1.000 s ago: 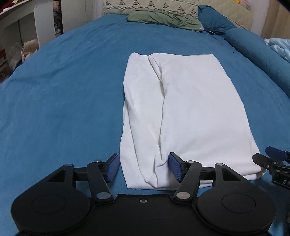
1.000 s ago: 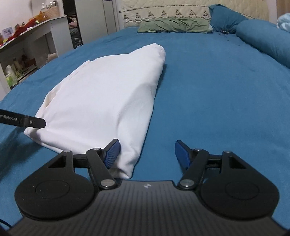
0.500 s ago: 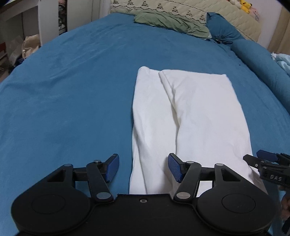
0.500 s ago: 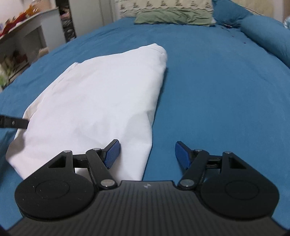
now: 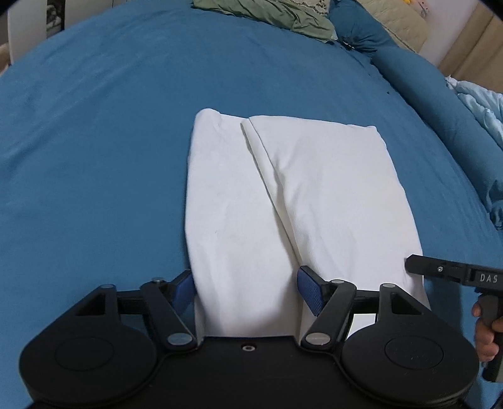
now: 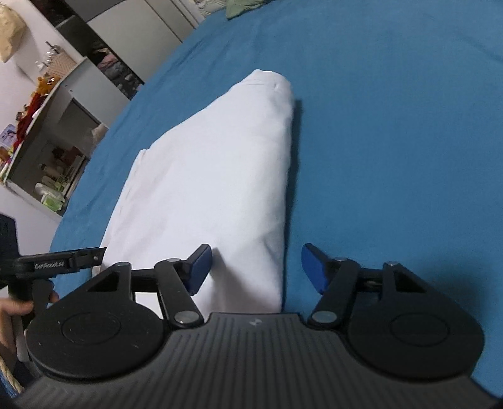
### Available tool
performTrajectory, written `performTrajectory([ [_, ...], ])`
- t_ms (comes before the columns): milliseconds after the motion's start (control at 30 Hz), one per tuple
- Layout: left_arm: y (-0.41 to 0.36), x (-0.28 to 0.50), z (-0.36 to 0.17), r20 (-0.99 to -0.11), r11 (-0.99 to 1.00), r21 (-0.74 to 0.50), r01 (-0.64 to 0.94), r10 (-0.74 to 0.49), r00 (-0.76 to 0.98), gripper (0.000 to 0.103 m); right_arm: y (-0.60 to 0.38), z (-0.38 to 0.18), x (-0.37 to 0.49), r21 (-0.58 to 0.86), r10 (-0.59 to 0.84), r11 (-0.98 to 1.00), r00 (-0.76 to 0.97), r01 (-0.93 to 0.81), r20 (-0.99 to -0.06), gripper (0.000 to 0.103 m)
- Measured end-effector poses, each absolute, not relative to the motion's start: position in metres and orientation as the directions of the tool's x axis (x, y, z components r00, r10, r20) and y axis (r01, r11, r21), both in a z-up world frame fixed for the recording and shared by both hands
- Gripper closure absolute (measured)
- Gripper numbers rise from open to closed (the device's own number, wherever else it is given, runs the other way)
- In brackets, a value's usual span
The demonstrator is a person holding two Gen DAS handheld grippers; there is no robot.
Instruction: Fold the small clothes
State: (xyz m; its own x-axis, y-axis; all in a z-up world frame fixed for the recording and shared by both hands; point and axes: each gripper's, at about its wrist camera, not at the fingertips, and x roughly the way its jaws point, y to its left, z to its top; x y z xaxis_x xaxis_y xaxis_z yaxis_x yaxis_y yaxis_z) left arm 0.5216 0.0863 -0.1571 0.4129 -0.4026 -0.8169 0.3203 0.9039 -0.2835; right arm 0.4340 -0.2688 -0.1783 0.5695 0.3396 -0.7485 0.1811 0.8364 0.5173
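A white garment (image 5: 283,201) lies flat on the blue bed, folded lengthwise into a long strip with one flap overlapping the other. It also shows in the right wrist view (image 6: 220,176). My left gripper (image 5: 246,291) is open, its fingers straddling the near left end of the cloth. My right gripper (image 6: 256,269) is open over the near right corner, its left finger above the cloth and its right finger over the bed. The right gripper's tip (image 5: 440,272) shows at the cloth's right edge in the left wrist view.
The blue bed sheet (image 5: 94,141) spreads all around. A green cloth (image 5: 267,15) and blue pillows (image 5: 408,72) lie at the headboard. A light blue blanket (image 5: 481,107) is at the far right. White shelves (image 6: 53,126) stand left of the bed.
Both grippers have moved forward over the near end of the garment and risen, tilting down. The right gripper has rolled so the view leans. The cloth has stayed flat.
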Motion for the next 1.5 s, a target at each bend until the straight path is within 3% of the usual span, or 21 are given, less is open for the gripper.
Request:
performTrajectory([
  [67,0.086,0.524,-0.159,-0.812,0.900,-0.299,0.316,-0.414,0.411,0.029,-0.263,-0.180,0.432,0.532,0.357,0.831,0.580,0.160,-0.732,0.033],
  [133,0.082,0.525,-0.160,-0.814,0.902,-0.288,0.322,-0.408,0.413,0.035,-0.257,-0.181,0.435,0.523,0.354,0.839,0.579,0.151,-0.735,0.042],
  [167,0.078,0.525,-0.159,-0.820,0.906,-0.262,0.332,-0.390,0.418,0.050,-0.254,-0.180,0.437,0.511,0.346,0.847,0.579,0.146,-0.738,0.045],
  [233,0.072,0.530,-0.158,-0.823,0.897,-0.271,0.349,-0.404,0.400,0.081,-0.250,-0.179,0.440,0.493,0.330,0.858,0.581,0.143,-0.744,0.062],
  [267,0.070,0.531,-0.156,-0.821,0.891,-0.291,0.348,-0.419,0.387,0.090,-0.249,-0.178,0.440,0.496,0.333,0.857,0.585,0.141,-0.740,0.066],
  [500,0.046,0.511,-0.128,-0.816,0.904,-0.174,0.389,-0.354,0.456,0.093,-0.242,-0.147,0.435,0.472,0.306,0.874,0.626,0.113,-0.717,0.074],
  [833,0.002,0.406,-0.072,-0.778,0.853,-0.197,0.483,-0.436,0.452,0.093,-0.294,-0.084,0.344,0.471,0.341,0.881,0.639,0.038,-0.690,0.074],
  [1033,-0.036,0.340,-0.119,-0.790,0.854,-0.226,0.469,-0.443,0.424,0.092,-0.322,-0.106,0.265,0.428,0.307,0.901,0.595,0.071,-0.743,0.074],
  [1133,-0.047,0.323,-0.144,-0.800,0.881,-0.167,0.442,-0.383,0.462,0.091,-0.330,-0.143,0.244,0.414,0.271,0.901,0.575,0.130,-0.772,0.074],
  [1233,-0.047,0.320,-0.149,-0.791,0.898,-0.157,0.412,-0.364,0.492,0.083,-0.332,-0.165,0.238,0.440,0.260,0.881,0.598,0.174,-0.758,0.072],
  [1300,-0.048,0.320,-0.150,-0.792,0.909,-0.144,0.392,-0.343,0.505,0.069,-0.328,-0.169,0.240,0.424,0.242,0.887,0.600,0.182,-0.763,0.072],
  [1400,-0.047,0.317,-0.140,-0.788,0.917,-0.116,0.382,-0.319,0.527,0.060,-0.321,-0.166,0.241,0.391,0.223,0.906,0.602,0.163,-0.767,0.069],
  [1433,-0.037,0.312,-0.135,-0.786,0.921,-0.105,0.374,-0.307,0.537,0.056,-0.320,-0.162,0.242,0.385,0.221,0.910,0.603,0.157,-0.767,0.065],
  [1467,-0.036,0.307,-0.130,-0.778,0.928,-0.084,0.364,-0.290,0.558,0.044,-0.319,-0.156,0.242,0.374,0.209,0.914,0.603,0.161,-0.770,0.058],
  [1500,-0.034,0.302,-0.124,-0.763,0.931,-0.065,0.359,-0.279,0.583,0.032,-0.319,-0.150,0.239,0.368,0.206,0.917,0.609,0.153,-0.766,0.039],
])
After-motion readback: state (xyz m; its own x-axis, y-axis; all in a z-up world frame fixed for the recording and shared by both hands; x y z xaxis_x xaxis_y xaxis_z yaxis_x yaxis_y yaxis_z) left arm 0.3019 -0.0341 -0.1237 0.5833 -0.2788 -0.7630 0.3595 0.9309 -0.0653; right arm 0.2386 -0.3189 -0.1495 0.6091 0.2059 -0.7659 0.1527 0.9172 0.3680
